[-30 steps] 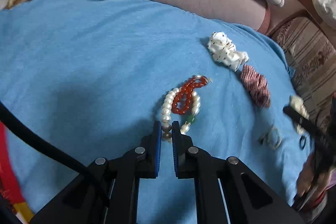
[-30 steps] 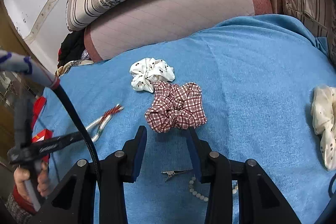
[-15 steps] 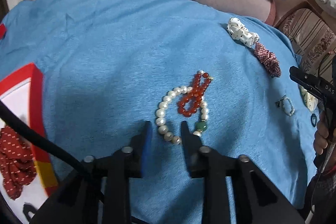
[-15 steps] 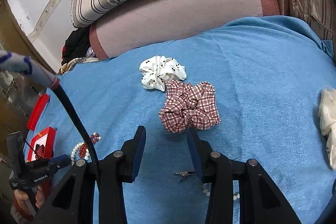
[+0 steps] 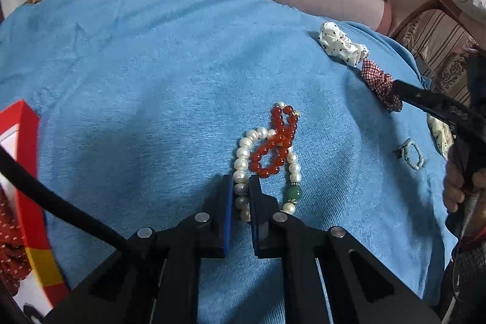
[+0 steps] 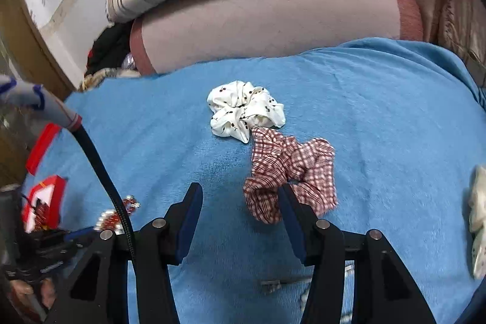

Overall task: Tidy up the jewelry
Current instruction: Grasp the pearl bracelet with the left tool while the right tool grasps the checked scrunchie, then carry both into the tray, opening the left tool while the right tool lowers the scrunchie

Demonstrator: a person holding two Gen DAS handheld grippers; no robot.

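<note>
A pearl bracelet [image 5: 240, 154] with a green bead lies on the blue blanket [image 5: 136, 81], and a red bead bracelet [image 5: 273, 148] is draped across it. My left gripper [image 5: 241, 187] is shut on the near side of the pearl strand, with pearls pinched between its blue pads. In the right wrist view a red-and-white plaid scrunchie [image 6: 294, 169] lies just ahead. My right gripper [image 6: 240, 190] has its jaws opening. The scrunchie's lower left lobe sits between the fingers against the right one, and the pads do not press on it.
A white dotted scrunchie [image 6: 243, 114] touches the plaid one's far end. A red box [image 5: 27, 172] holding red cloth stands at the left. A cream scrunchie [image 6: 478, 220] lies far right, a small bead ring [image 5: 411, 154] and a metal hair clip [image 6: 273, 284] nearby. A pink bolster [image 6: 267, 20] borders the back.
My left gripper opened around the pearl strand, then shut on it, and the red box came into view. My right gripper spread wider and closed in on the plaid scrunchie.
</note>
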